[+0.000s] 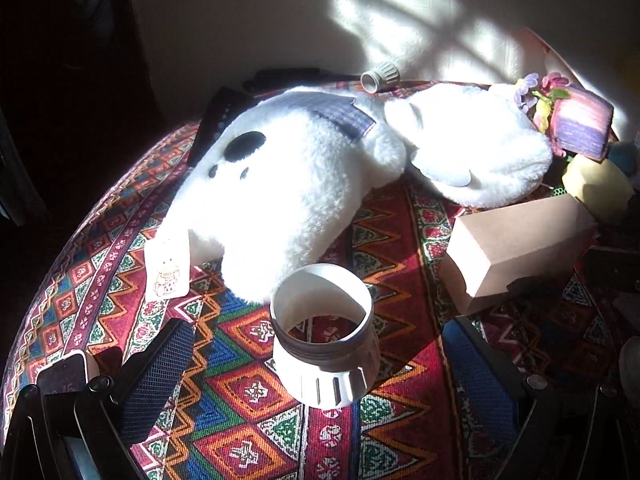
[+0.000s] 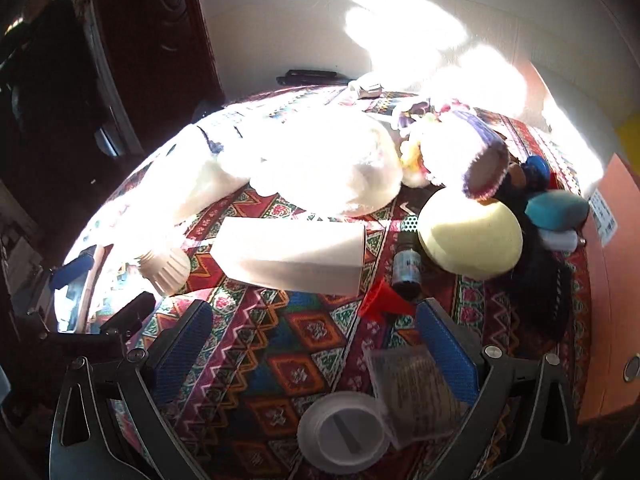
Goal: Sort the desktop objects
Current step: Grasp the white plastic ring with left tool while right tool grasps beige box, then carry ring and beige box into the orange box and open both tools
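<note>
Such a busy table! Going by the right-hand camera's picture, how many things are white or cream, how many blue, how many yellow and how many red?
White or cream: 4 – plush dog, long box, ribbed cap, round lid
Blue: 3 – small bottle, teal sponge, blue cap
Yellow: 1 – round puff
Red: 1 – red funnel
Total: 9

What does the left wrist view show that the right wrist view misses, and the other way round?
Only the left wrist view shows the plush dog's black eye patch and the hang tag beside it. Only the right wrist view shows the small dark bottle, red funnel, clear packet and white round lid. Both show the white plush dog, tan box, yellow round sponge and white ribbed ring, which stands between the open left fingers.
</note>
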`<state>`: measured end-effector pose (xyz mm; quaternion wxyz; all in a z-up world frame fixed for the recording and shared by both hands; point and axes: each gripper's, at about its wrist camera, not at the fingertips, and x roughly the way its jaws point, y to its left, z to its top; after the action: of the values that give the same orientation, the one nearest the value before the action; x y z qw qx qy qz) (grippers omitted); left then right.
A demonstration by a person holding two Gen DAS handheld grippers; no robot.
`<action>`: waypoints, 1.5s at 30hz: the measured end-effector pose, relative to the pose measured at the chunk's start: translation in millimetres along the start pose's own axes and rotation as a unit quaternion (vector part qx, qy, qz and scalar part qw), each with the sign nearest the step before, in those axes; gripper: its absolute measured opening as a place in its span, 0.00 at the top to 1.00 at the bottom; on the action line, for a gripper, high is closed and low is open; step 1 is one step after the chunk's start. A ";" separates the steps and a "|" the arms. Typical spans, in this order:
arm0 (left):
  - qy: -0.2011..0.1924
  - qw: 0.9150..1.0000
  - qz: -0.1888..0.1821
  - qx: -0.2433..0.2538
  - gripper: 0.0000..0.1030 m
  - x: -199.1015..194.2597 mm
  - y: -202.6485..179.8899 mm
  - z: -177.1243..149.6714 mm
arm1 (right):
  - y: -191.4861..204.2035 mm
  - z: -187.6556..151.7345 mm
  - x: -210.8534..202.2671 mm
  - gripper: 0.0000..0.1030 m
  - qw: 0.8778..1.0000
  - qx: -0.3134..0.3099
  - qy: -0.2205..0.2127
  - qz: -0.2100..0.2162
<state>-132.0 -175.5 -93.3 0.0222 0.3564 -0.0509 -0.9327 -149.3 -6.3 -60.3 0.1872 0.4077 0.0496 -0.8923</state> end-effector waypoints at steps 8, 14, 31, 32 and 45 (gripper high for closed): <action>0.057 0.998 -0.030 -0.020 0.00 45.2 -1.1 -3.5 | -1.3 20.5 67.1 0.00 0.992 -0.113 0.051 0.034; 0.083 0.992 -0.054 -0.074 0.43 53.3 8.5 5.7 | -0.7 30.4 97.8 0.39 0.982 -0.142 0.073 0.096; -0.044 0.988 -0.107 -0.107 0.44 -90.2 -35.9 53.1 | -13.2 47.0 -53.6 0.63 0.986 -0.018 -0.087 0.144; -0.053 0.987 -0.117 -0.095 0.44 -97.5 -49.4 58.3 | -23.4 49.3 -66.7 0.63 0.984 0.007 -0.106 0.141; -0.089 0.953 -0.281 0.071 0.44 -137.8 -303.1 144.1 | -223.6 -22.8 -261.2 0.63 0.921 0.196 -0.279 -0.191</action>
<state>-127.0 147.8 71.2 -0.2708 0.2723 -0.0162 -0.9232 -60.8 282.7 105.1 -0.0640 0.1537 -0.1040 -0.9805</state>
